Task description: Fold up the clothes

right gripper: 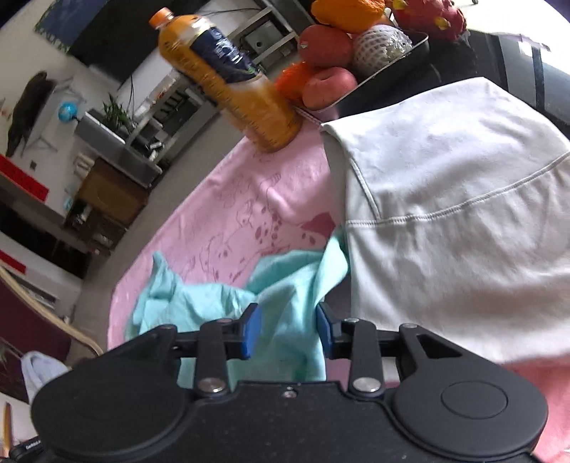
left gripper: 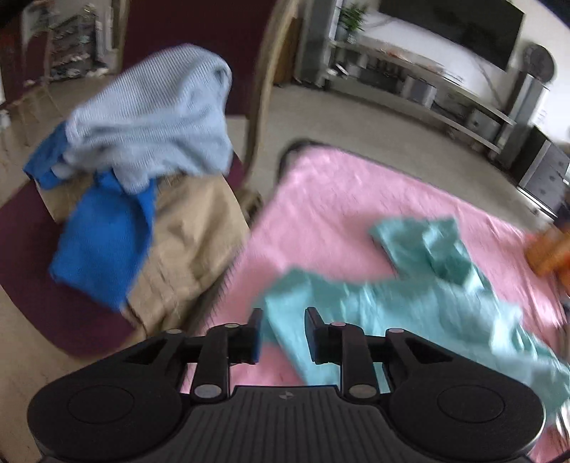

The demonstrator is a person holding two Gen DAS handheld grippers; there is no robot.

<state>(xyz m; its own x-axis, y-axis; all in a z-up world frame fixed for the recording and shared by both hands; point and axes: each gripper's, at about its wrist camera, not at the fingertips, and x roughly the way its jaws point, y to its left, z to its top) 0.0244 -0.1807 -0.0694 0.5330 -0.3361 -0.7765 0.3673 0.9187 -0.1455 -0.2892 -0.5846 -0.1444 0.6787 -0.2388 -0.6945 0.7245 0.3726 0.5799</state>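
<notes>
One teal garment [left gripper: 409,295] on pink cloth [left gripper: 338,199], 3 clothes piled nearby.

We see pale floor [left gripper: 356,117], dark TV [left gripper: 459,28] on white far wall, metal shelving [left gripper: 445,92] beneath, potted plant [right gripper: 115,114] left.

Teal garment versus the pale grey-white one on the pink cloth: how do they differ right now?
The crumpled teal garment lies bunched and wrinkled; the pale grey-white stitched garment lies flat and smooth. The teal one sits in front of the open right gripper; the grey-white one lies to its side. Both rest on the pink printed cloth.
</notes>
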